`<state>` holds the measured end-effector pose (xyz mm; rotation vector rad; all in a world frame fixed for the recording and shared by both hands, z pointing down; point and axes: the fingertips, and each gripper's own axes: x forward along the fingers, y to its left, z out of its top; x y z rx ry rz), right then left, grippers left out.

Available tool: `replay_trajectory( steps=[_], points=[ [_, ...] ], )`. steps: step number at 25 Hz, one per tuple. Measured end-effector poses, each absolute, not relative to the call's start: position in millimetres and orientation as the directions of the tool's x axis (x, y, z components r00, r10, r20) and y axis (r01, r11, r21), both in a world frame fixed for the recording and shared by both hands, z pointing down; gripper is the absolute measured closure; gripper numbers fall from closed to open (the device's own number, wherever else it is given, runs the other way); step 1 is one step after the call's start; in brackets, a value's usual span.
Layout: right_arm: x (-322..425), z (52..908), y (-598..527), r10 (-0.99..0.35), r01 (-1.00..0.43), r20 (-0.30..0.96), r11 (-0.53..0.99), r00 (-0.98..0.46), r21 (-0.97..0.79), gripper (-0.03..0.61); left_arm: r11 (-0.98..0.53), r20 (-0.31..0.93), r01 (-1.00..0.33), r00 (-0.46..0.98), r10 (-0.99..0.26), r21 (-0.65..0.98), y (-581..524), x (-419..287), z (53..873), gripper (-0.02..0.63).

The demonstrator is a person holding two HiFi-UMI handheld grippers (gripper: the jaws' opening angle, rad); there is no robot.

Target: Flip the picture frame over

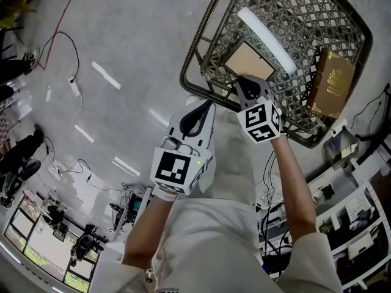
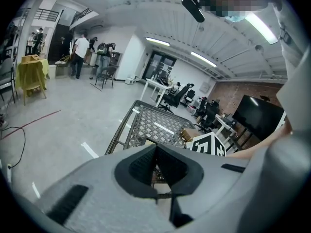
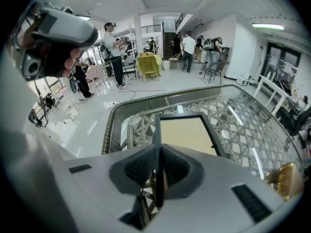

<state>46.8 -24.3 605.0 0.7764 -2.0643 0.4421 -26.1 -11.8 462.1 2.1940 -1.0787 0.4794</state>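
Observation:
The picture frame (image 1: 250, 61) has a dark rim around a tan panel and sits over the glass top of a wicker table (image 1: 201, 47). My right gripper (image 1: 250, 85) is shut on the frame's near edge. In the right gripper view the dark rim runs straight between the jaws of that gripper (image 3: 158, 152), and the tan panel of the frame (image 3: 187, 135) stretches away beyond them. My left gripper (image 1: 197, 119) hangs off the table's near left corner, jaws together with nothing between them. In its own view the left gripper (image 2: 156, 149) points at the table.
A brown and gold book-like object (image 1: 333, 81) lies on the table's right side. Cables trail over the grey floor (image 1: 67, 47) at the left. Shelving (image 1: 354, 224) stands at the lower right. People, chairs and desks are far off in the room.

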Motion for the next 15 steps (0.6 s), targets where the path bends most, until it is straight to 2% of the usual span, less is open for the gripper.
replay_trajectory(
  steps=[15],
  points=[
    [41.5, 597.0, -21.6, -0.334, -0.695, 0.799, 0.705, -0.499, -0.139, 0.525, -0.454, 0.572, -0.804, 0.593, -0.566, 0.384, -10.9, -28.0, 465.2, 0.589]
  ],
)
